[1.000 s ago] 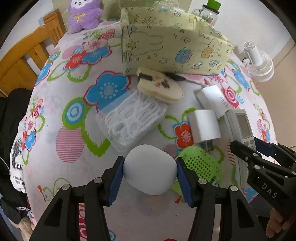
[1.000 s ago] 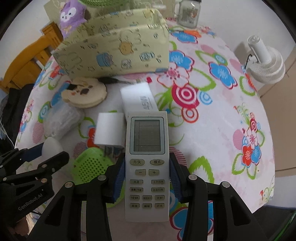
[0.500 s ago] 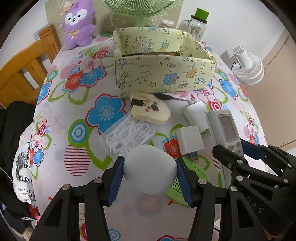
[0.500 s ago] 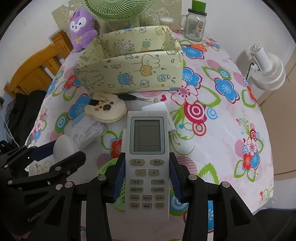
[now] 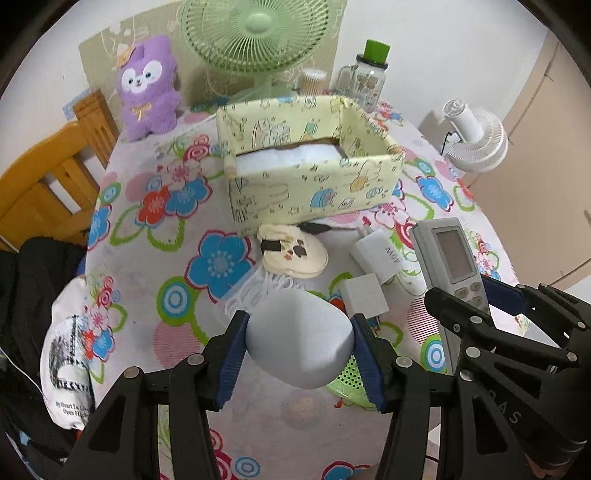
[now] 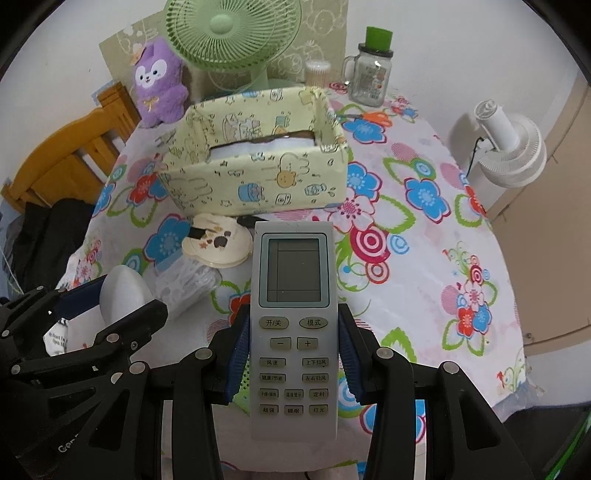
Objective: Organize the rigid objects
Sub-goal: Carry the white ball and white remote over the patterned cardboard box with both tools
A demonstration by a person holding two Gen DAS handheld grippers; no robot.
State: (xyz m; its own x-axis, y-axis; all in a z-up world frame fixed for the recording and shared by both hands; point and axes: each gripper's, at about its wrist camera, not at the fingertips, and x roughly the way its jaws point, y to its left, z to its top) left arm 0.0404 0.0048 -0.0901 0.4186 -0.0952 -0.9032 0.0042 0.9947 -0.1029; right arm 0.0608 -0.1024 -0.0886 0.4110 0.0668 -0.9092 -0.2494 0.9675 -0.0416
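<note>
A round table under a white cloth printed with bright flowers and rings [image 5: 147, 258] fills both views, with a green desk fan [image 5: 255, 33], a purple plush toy [image 5: 149, 88] and a glass jar with a green lid [image 6: 373, 66] at its far edge. An open pale-yellow box printed with cartoon figures [image 5: 314, 188] stands toward the back of the table, white padding showing inside.

The left gripper [image 5: 299, 347] is clamped on a smooth, pale grey-white egg-shaped object [image 5: 299, 339] — its blue pads press both rounded flanks, and it is held clear above the cloth. The right gripper [image 6: 293, 354] pinches a long silver-grey remote control with a blank screen and rows of labelled buttons [image 6: 293, 321] at its button half, screen end pointing toward the box — also off the table.

On the cloth in front of the box lie a cream round lidded case with dark markings [image 5: 291, 251], a clear packet of white plastic pieces [image 5: 258, 288], a white charger block [image 5: 380, 254], a white cube-shaped adapter [image 5: 364, 295] and a perforated green plastic disc [image 5: 351, 376], partly hidden behind the left gripper.
</note>
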